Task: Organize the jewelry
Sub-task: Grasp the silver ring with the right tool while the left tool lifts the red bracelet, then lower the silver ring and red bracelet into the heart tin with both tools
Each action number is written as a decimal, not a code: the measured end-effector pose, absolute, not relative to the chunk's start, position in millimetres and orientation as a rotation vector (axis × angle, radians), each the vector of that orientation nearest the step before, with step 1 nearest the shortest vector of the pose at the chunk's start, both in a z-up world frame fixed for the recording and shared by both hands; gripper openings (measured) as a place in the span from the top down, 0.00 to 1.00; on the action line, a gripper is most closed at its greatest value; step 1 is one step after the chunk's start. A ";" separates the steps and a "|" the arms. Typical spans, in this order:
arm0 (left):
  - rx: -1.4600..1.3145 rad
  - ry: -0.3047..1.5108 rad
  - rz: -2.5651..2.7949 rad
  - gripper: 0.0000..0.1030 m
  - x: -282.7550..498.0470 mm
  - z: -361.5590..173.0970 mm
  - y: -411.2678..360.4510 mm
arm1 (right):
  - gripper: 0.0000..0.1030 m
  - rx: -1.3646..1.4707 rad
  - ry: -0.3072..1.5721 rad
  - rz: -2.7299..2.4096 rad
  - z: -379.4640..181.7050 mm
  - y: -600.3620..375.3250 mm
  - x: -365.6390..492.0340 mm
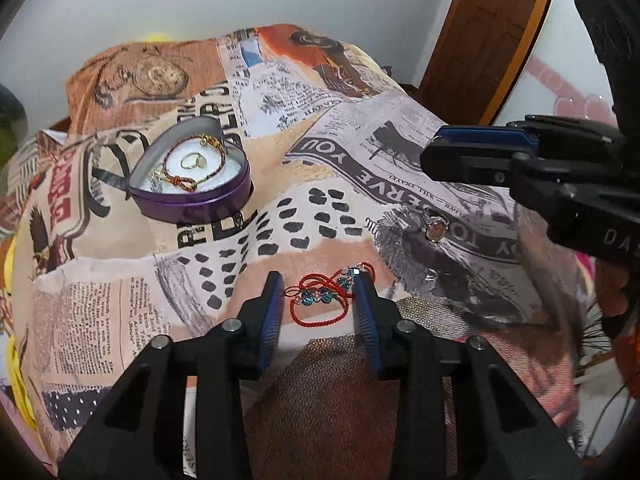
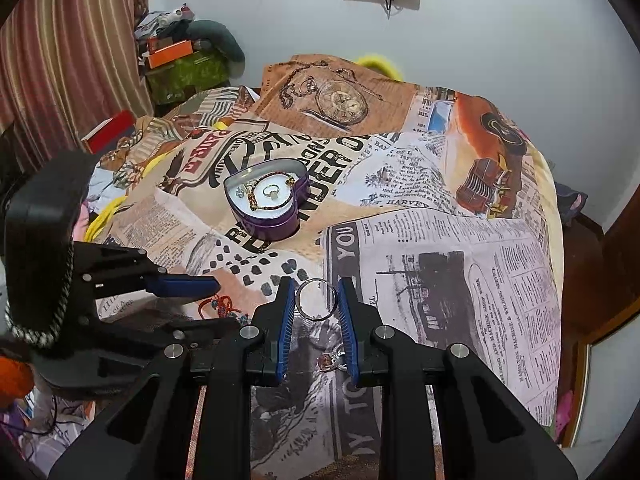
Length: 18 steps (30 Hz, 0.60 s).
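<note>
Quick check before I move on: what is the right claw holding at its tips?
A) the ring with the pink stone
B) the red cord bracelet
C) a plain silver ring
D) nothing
C: in the right wrist view the silver ring sits pinched between the right claw pads, above the newspaper-print cloth.

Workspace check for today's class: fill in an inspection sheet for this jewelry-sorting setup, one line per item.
Surface: newspaper-print cloth, rumpled.
Job's things: open heart-shaped tin holding a ring and bracelets; red cord bracelet and pink-stone ring loose on the cloth.
Clutter: stacked boxes behind.
Grippers: left gripper open astride the red bracelet; right gripper shut on a silver hoop.
Cables: wire dangling from a wall device.
Surroundings: striped curtain, wooden door.
</note>
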<state>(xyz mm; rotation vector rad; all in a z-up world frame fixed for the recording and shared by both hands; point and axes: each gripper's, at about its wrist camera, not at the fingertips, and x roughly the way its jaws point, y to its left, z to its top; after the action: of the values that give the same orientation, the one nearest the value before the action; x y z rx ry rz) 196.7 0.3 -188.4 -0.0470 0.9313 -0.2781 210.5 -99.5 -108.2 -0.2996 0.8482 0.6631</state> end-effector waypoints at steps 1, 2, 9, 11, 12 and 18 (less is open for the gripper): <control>-0.038 0.924 -0.274 0.72 195.5 -189.1 -1.0 | 0.81 -0.300 0.848 0.664 -108.5 -99.6 210.2; -0.026 0.918 -0.267 0.75 194.3 -189.7 -2.4 | 0.81 -0.300 0.848 0.664 -108.5 -99.7 210.3; -0.032 0.913 -0.252 0.95 194.7 -187.2 2.8 | 0.81 -0.298 0.854 0.670 -111.1 -95.5 209.8; -0.047 0.909 -0.246 0.95 194.5 -185.0 7.1 | 0.81 -0.298 0.854 0.673 -110.8 -93.8 209.7; -0.052 0.907 -0.241 0.95 195.2 -183.9 9.4 | 0.81 -0.298 0.854 0.674 -110.9 -93.2 210.4; -0.075 0.862 -0.197 0.95 197.4 -169.1 31.7 | 0.81 -0.295 0.851 0.680 -109.3 -84.2 217.0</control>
<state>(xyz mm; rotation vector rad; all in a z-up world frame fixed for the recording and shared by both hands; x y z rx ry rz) 197.4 31.7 -169.1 -0.0750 0.8619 -0.1972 217.0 -84.2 -109.3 -0.2953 0.8508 0.6801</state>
